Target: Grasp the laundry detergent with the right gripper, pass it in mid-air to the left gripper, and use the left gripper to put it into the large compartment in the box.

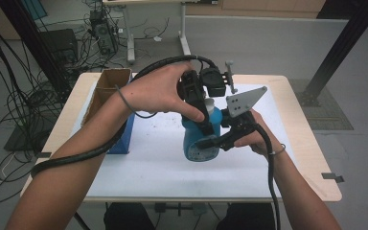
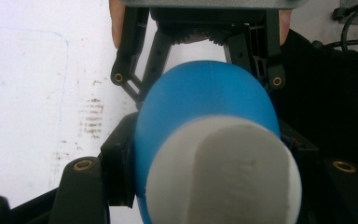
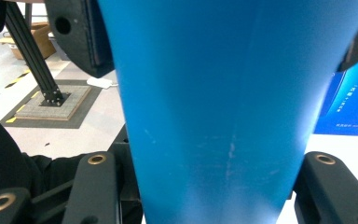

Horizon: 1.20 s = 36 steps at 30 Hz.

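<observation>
Blue bottle stands upright on the white table, caught between your two grippers. Your left gripper comes down from above and pinches the white cap at the top of the bottle; in the left gripper view the cap and the blue shoulder sit right between its jaws. Your right gripper comes in level from the side and squeezes the bottle's body, low down, with the blue wall pressed between both jaws in the right gripper view.

Expect smooth, glossy plastic: it will probably slide under the pads if you loosen even a little, and the body tapers, so a grip there may creep toward the narrow end. The wall is likely thin enough to give when squeezed, so hold the body firmly but not hard. How full it is cannot be told from these views; treat it as carrying some liquid and keep it upright.

The cap is the stiffer, ridged part and the better place for a turning grip, while the body grip below your left gripper serves to stop the bottle spinning. A blue box lies well off beyond your left gripper, near a cardboard box.
</observation>
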### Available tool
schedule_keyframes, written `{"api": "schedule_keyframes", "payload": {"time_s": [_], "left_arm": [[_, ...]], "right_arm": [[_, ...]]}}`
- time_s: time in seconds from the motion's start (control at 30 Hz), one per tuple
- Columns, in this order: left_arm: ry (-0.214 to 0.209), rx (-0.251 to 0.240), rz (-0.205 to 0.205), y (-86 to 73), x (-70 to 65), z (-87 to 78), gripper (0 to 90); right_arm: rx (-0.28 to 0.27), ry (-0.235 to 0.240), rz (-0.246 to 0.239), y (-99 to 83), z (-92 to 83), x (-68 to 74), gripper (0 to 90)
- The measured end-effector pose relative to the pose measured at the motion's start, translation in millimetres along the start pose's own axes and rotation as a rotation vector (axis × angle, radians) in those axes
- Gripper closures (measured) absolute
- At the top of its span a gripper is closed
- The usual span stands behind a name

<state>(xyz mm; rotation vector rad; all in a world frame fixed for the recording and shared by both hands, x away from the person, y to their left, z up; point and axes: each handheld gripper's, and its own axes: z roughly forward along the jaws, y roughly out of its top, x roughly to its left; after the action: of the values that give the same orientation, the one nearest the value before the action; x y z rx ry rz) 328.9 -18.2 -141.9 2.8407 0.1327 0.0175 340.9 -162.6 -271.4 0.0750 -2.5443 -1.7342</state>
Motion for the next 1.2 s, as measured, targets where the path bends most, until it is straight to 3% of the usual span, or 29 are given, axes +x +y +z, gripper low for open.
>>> {"api": "schedule_keyframes", "payload": {"time_s": [1.2], "left_arm": [[0.02,0.017,-0.013,0.6,-2.4,3.4,37.9]], "right_arm": [[-0.038,-0.005,0.005,-6.7,5.2,-0.6,43.5]]}}
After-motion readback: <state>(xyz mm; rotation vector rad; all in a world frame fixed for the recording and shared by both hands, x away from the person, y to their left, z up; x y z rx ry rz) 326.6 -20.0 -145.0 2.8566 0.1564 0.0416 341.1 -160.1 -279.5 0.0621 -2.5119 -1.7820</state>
